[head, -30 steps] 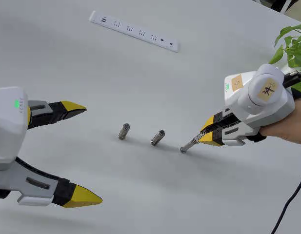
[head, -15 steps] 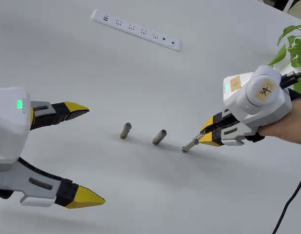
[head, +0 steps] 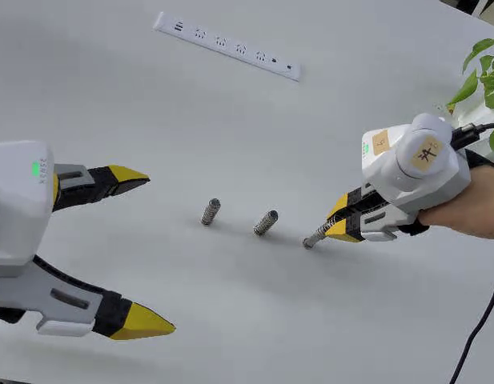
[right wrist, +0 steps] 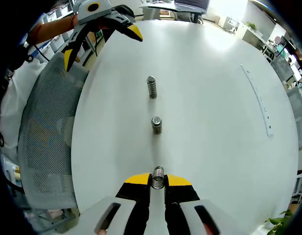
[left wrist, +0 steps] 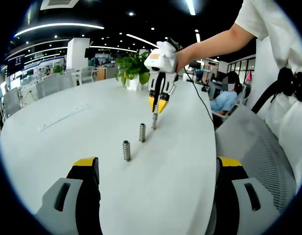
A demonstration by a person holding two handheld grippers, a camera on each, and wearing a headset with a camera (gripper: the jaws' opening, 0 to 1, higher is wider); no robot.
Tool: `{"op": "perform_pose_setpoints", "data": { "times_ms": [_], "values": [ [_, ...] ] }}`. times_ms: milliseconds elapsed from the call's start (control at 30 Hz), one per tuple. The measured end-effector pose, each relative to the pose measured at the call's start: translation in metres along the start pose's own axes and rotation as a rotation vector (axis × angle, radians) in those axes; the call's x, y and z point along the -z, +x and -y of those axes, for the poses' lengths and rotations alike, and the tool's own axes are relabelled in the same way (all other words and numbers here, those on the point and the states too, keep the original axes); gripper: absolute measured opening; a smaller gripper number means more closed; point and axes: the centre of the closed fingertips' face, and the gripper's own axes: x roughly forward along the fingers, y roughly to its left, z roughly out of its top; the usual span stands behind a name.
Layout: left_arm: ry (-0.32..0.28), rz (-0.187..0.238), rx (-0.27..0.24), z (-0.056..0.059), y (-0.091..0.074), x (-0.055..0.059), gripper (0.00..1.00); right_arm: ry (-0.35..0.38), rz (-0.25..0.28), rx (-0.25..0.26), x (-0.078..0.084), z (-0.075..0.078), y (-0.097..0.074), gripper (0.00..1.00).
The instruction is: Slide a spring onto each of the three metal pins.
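On the right of the head view, the right gripper (head: 336, 227) is clamped on a spring (head: 323, 231) over the third pin (head: 311, 241), whose end touches the table (head: 230, 104). Near centre, the middle pin (head: 266, 222) and left pin (head: 210, 211) each carry a spring. At lower left, the left gripper (head: 159, 253) gapes wide, empty.

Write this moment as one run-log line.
right gripper: shut on spring, on third pin | left gripper: open | other springs: seated
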Motion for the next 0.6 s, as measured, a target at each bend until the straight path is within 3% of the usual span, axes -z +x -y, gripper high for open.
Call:
{"op": "perform_pose_setpoints", "data": {
  "times_ms": [600],
  "values": [
    [-0.005, -0.005, 0.0, -0.001, -0.001, 0.003, 0.98, 0.008, -0.011, -0.012, 0.002, -0.003, 0.022, 0.07]
  ]
}}
